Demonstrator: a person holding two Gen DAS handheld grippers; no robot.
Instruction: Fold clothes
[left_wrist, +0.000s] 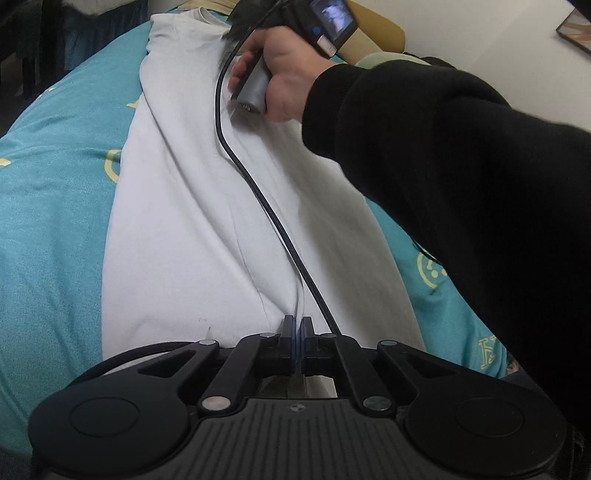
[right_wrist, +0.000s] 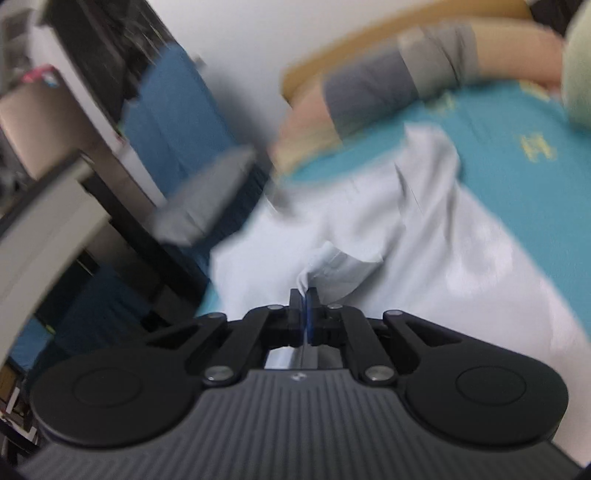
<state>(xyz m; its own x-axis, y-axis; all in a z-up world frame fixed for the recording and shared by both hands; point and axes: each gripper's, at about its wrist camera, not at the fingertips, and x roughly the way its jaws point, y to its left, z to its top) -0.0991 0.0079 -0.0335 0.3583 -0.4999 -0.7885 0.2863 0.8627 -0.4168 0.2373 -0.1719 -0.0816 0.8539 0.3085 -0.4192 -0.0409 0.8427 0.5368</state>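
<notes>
Lying lengthwise on the bed (left_wrist: 48, 206), the white garment (left_wrist: 192, 206) runs its long axis straight away from the left wrist camera, near end at the left tool (left_wrist: 297, 325), far end with a ribbed neckline up by the top of the frame. Folded in on itself along that axis; long creases run the same way. Bedsheet teal with yellow printed motifs, showing on both sides of the cloth. Left tool: the two fingers pressed together with a pinch of the white fabric between them, at the near hem. A black cable (left_wrist: 236, 158) trails from that tool up across the garment to the device held by the right hand (left_wrist: 284, 85), which grips a grey handle above the far part of the cloth; black sleeve (left_wrist: 461, 177) crosses the right of the view. Right wrist view is motion-blurred. Right tool (right_wrist: 306, 297): fingers closed on a bunched tip of the white garment (right_wrist: 424, 240), fabric rising in a small peak just ahead of the blue pads. Beyond it the cloth spreads over the teal sheet (right_wrist: 491, 122), with a loose flap standing up toward the far side. At the bed's far edge, a wooden headboard (right_wrist: 369, 40) and a pillow-like roll in pink and grey (right_wrist: 424, 74), outlines soft. Left of the bed, dark furniture and blue fabric, too blurred to identify. No containers in either view.
</notes>
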